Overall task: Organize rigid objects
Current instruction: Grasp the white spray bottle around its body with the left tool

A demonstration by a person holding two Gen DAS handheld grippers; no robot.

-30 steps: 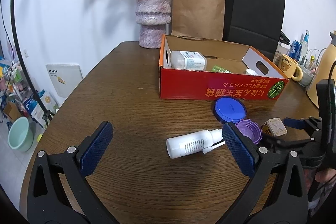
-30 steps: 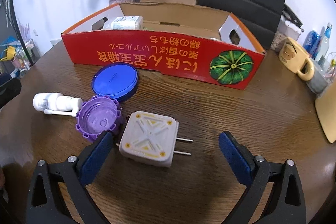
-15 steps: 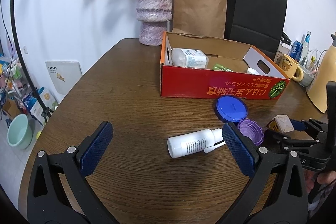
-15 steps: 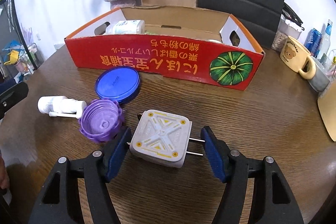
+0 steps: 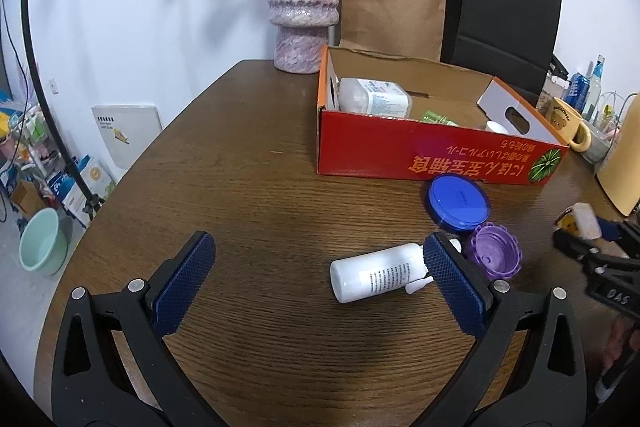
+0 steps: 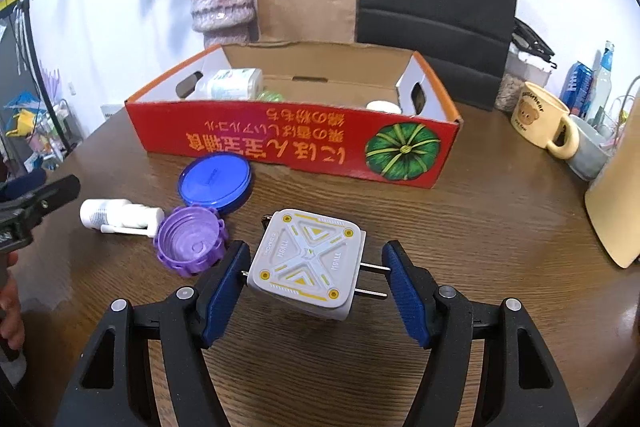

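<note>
Grey and yellow, the charger (image 6: 306, 263) sits clamped between the blue fingers (image 6: 222, 293) of the right gripper (image 6: 314, 277) — one pad against its flat side, the other against the tips of its two prongs. It seems lifted just clear of the brown wooden table (image 6: 500, 227), though the gap beneath is hard to read. In the left wrist view the same charger (image 5: 580, 219) shows at the far right edge, in the right gripper (image 5: 576, 231).

Just left of it lies a purple cap (image 6: 191, 243), open side up, touching a blue lid (image 6: 215, 183). A white spray bottle (image 6: 120, 215) lies on its side beside the cap.

Behind them stands a red box (image 6: 296, 143) with a pumpkin picture on its front wall; inside are a white bottle (image 6: 234, 84), something green (image 6: 270, 95) and a white round thing (image 6: 383, 107), only partly seen.

The left gripper (image 5: 320, 271) hangs over the table with its fingers (image 5: 184, 277) wide apart and nothing between them — the spray bottle (image 5: 378, 277) lies just beyond its right finger.

A pink vase (image 5: 304, 7) of dried flowers, a brown bag (image 5: 390, 3) and a black bag (image 5: 500, 11) stand at the back; a bear mug (image 6: 542, 117) stands to the right.
</note>
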